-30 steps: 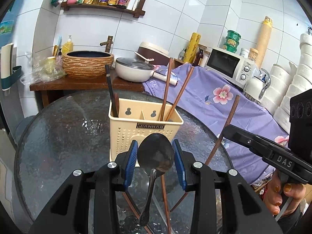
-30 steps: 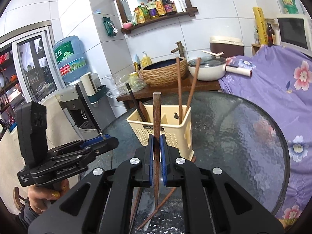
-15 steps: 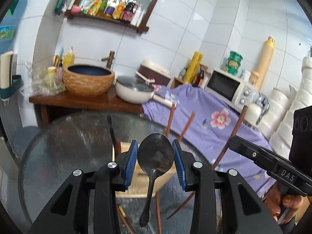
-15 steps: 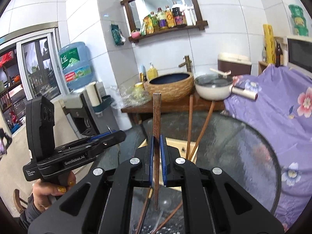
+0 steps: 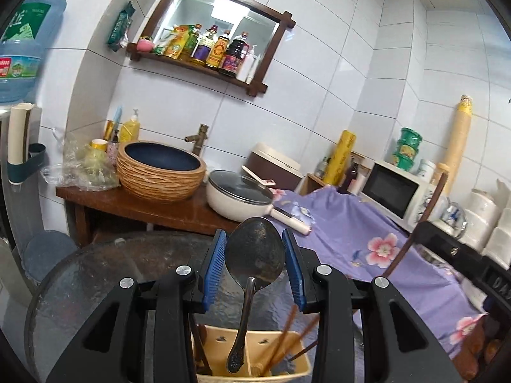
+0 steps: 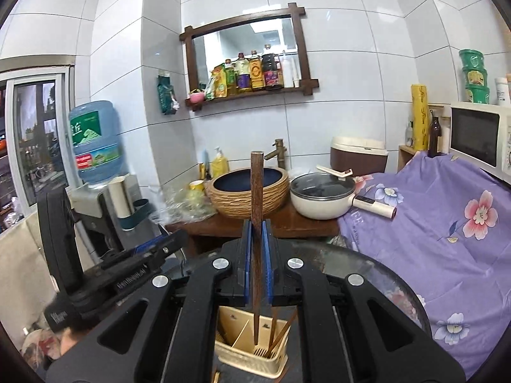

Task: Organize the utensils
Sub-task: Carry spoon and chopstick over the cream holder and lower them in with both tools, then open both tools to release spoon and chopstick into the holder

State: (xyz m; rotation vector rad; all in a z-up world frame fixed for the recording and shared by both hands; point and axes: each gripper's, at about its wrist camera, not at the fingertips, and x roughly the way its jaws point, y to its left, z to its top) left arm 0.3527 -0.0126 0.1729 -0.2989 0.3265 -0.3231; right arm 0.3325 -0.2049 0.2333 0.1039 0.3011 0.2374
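My left gripper (image 5: 254, 255) is shut on a dark metal spoon (image 5: 255, 252), pads on the bowl's edges. The spoon's handle hangs down over the cream utensil holder (image 5: 220, 338) at the bottom of the left wrist view. My right gripper (image 6: 257, 255) is shut on a brown chopstick (image 6: 257, 191), held upright, its tip hanging over the holder (image 6: 236, 354). Two chopsticks (image 6: 278, 335) lean in the holder's right compartment. The holder stands on a round glass table (image 5: 95, 274). Each gripper shows at the edge of the other's view.
Behind the table a wooden counter (image 5: 134, 204) carries a woven basin (image 5: 159, 172) and a white lidded pan (image 5: 239, 198). A purple floral cloth (image 6: 447, 223) covers the surface to the right, with a microwave (image 5: 392, 194) behind. A water dispenser (image 6: 95, 146) stands left.
Both grippers have risen with the spoon and the chopstick still held. The holder has slid from the middle of each view to the bottom edge, now beneath the hanging utensils.
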